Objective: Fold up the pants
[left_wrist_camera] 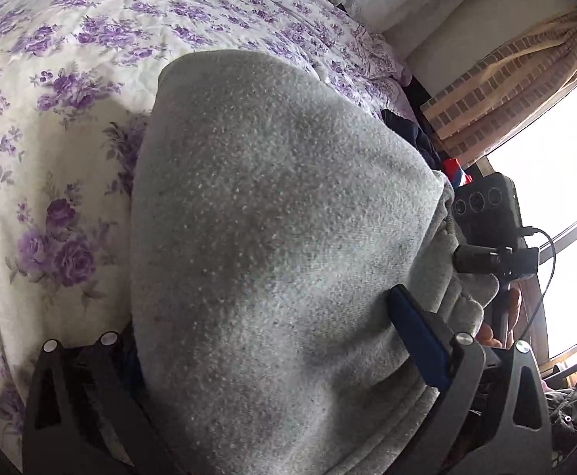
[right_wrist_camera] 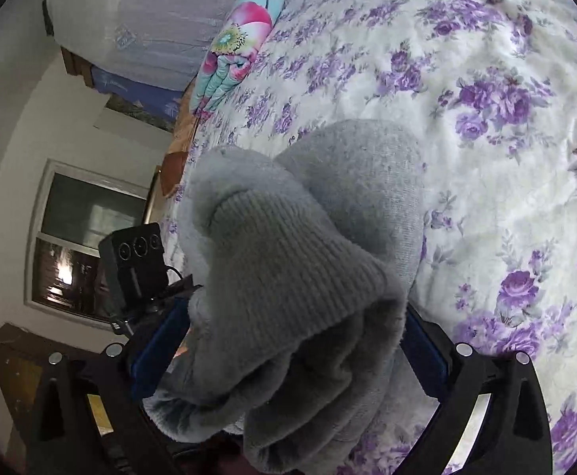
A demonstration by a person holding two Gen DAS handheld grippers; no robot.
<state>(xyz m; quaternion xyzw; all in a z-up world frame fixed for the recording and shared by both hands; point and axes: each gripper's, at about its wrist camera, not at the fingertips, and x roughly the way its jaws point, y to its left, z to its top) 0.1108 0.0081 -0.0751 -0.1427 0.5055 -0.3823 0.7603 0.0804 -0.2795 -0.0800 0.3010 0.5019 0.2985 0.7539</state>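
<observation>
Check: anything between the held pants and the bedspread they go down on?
Nothing visible. The gray pants are bunched between both grippers, left and right, over the floral bedspread. The rolled quilt lies far off at the bed's edge.

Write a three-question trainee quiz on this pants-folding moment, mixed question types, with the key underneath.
1. True or false: the gray pants lie flat and untouched on the floral bedspread.
2. The ribbed cuff sits between the fingers of which tool? A) the left gripper B) the right gripper C) neither
3. Fill in: the flowers printed on the bedspread are ____.

Key
1. False: both grippers have gray fabric bunched between their fingers.
2. B
3. purple
</observation>
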